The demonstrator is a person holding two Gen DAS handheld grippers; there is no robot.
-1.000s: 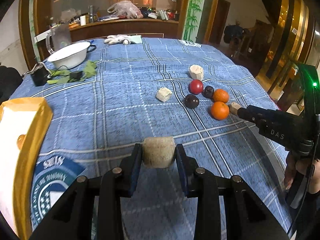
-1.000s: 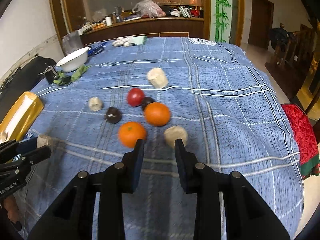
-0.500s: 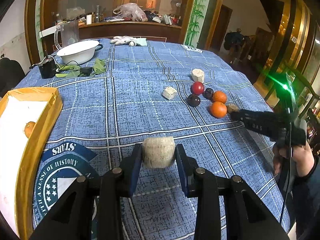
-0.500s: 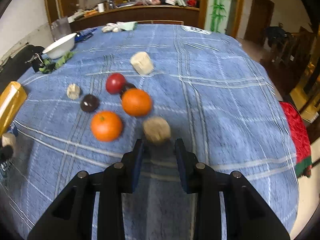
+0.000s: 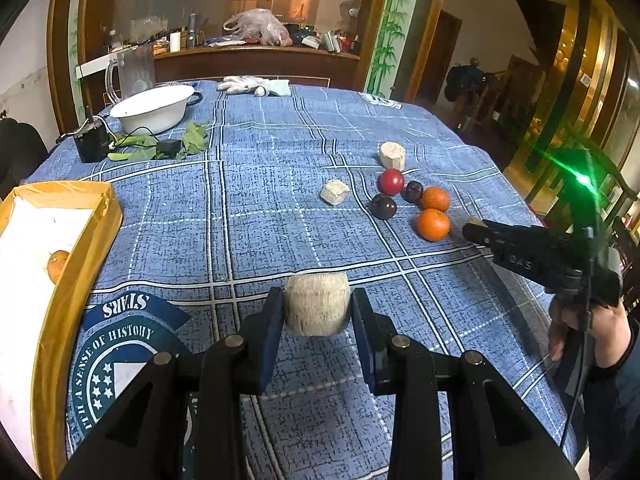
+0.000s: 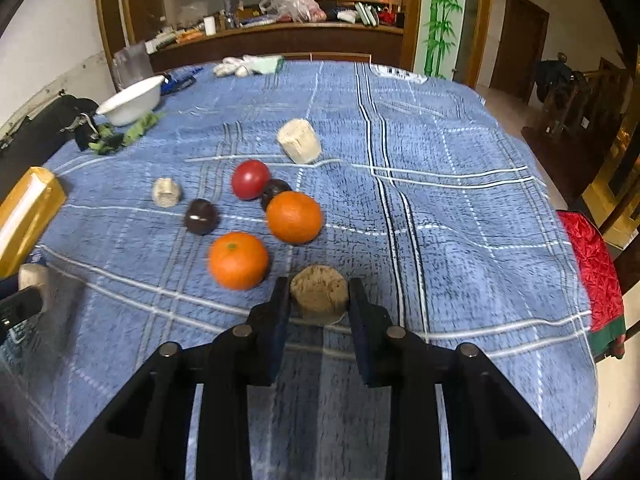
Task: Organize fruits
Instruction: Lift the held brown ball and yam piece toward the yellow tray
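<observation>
Beige fibrous cylinder (image 5: 317,309), pale and cork-like, sits pinched between the jaws of our left gripper (image 5: 318,316), carried above the blue plaid tablecloth (image 5: 256,216) near the yellow-rimmed cardboard tray (image 5: 86,256). Our right gripper (image 6: 318,300) brackets a browner fibrous plug (image 6: 319,293) resting on the cloth just beside the nearer orange mandarin (image 6: 238,260); we cannot tell whether its jaws already press the plug. To do this step well, we would close squarely on the plug's sides without nudging the mandarin, and lower the left load into the tray before releasing. The tray is cut off at the frame edge, so its contents are mostly hidden; one orange fruit (image 5: 57,266) shows inside. Motion blur softens the right view
</observation>
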